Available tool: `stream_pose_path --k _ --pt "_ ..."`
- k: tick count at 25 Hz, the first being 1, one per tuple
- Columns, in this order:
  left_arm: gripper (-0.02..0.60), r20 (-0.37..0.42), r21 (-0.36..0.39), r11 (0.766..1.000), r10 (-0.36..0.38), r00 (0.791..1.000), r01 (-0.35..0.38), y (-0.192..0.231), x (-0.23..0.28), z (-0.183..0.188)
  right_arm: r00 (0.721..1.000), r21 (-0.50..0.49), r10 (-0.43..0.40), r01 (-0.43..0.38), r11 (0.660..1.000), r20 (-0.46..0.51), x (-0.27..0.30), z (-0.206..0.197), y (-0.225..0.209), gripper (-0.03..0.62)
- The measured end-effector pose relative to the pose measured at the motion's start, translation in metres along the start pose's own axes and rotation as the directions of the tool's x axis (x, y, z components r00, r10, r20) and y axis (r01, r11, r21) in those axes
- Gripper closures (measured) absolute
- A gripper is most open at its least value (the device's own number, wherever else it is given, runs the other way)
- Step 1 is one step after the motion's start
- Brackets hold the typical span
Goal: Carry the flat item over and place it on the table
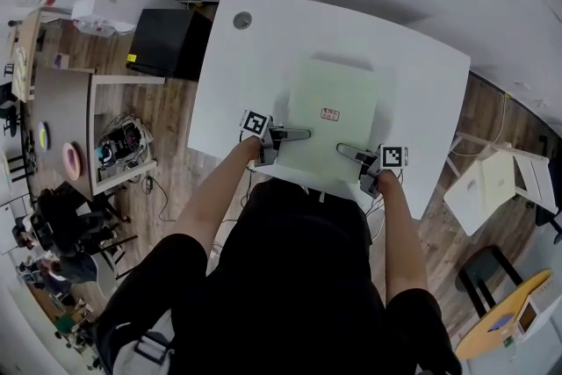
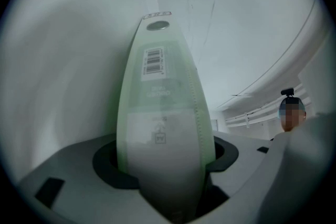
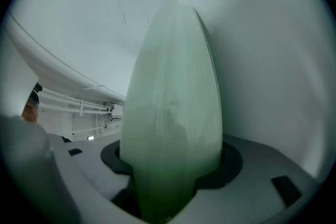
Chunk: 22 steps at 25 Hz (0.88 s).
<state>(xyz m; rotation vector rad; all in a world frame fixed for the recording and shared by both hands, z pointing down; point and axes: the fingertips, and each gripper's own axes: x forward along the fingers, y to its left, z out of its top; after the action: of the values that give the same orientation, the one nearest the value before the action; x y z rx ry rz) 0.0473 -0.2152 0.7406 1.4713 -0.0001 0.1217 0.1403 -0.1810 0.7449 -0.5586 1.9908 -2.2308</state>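
Observation:
A pale green flat board point(image 1: 332, 118) with a small red label lies over the white table point(image 1: 255, 57), its near edge at the table's front. My left gripper point(image 1: 303, 134) is shut on the board's near-left edge, and my right gripper point(image 1: 344, 151) is shut on its near-right edge. In the left gripper view the green board point(image 2: 163, 128) runs up between the jaws, with a barcode sticker on it. The right gripper view shows the same board point(image 3: 173, 128) edge-on, clamped between the jaws.
A black box point(image 1: 171, 42) stands on the floor left of the table. A wooden desk point(image 1: 66, 127) with clutter is further left. A white folding stand point(image 1: 492, 184) and a chair point(image 1: 487, 263) are at the right. A round hole point(image 1: 242, 19) marks the table's far-left corner.

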Motion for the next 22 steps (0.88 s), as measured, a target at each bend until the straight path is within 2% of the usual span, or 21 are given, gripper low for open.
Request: stream_pose_path --k 3,8,15,18,22 --pt "0.262 -0.010 -0.010 1.000 0.003 1.000 -0.003 0.000 0.001 -0.001 0.995 -0.046 0.096 -0.096 0.994 0.001 0.008 0.003 0.014 0.298" --pt "0.262 -0.013 -0.016 1.000 -0.010 1.000 0.010 -0.002 0.000 -0.001 0.999 0.025 0.030 -0.031 0.999 0.021 0.006 0.000 -0.001 0.295" --pt "0.262 -0.070 -0.021 1.000 0.009 0.997 -0.010 0.001 0.000 -0.011 0.999 -0.002 -0.010 0.010 1.000 0.038 0.003 -0.002 -0.004 0.281" --pt "0.262 -0.068 -0.027 1.000 0.007 0.998 -0.009 0.001 0.000 -0.011 0.999 -0.005 -0.020 0.020 1.000 0.039 0.001 -0.002 -0.006 0.277" --pt "0.265 -0.049 0.013 1.000 0.003 0.999 -0.002 0.002 -0.003 -0.008 0.999 -0.013 -0.016 0.017 1.000 0.031 0.004 -0.002 -0.003 0.273"
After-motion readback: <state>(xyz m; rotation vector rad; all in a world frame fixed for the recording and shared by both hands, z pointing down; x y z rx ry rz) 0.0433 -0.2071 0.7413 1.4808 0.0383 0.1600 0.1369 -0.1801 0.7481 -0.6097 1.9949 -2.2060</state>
